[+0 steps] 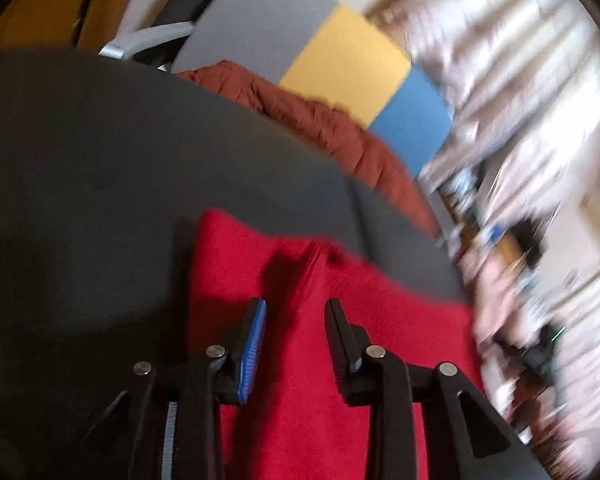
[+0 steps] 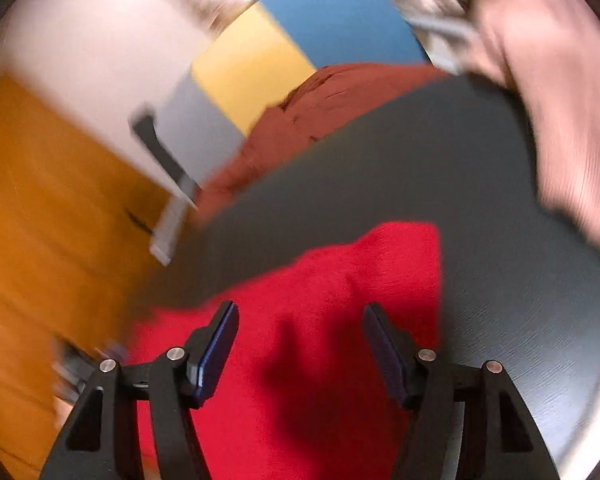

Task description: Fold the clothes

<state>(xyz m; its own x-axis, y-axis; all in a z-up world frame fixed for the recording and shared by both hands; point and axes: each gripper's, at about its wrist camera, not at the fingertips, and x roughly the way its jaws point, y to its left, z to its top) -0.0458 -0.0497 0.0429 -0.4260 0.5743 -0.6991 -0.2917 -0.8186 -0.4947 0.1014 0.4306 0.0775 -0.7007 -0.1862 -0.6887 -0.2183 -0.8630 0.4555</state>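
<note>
A bright red cloth (image 1: 320, 360) lies on a dark grey table (image 1: 100, 180); its far edge runs across the middle of both views. My left gripper (image 1: 296, 306) hovers just above the cloth, open, with a raised fold of the fabric ahead of the gap between its fingers. In the right wrist view the same red cloth (image 2: 320, 340) fills the lower centre, one corner pointing up to the right. My right gripper (image 2: 300, 312) is open wide over it with nothing between its fingers. Both views are blurred by motion.
A rust-brown garment (image 1: 320, 128) lies bunched beyond the table's far edge, also rust-brown garment (image 2: 332, 96). Behind it stands a grey, yellow and blue panel (image 1: 348, 60). A person's pale sleeve (image 2: 560, 120) crosses the upper right. Orange wooden floor (image 2: 40, 220) shows at left.
</note>
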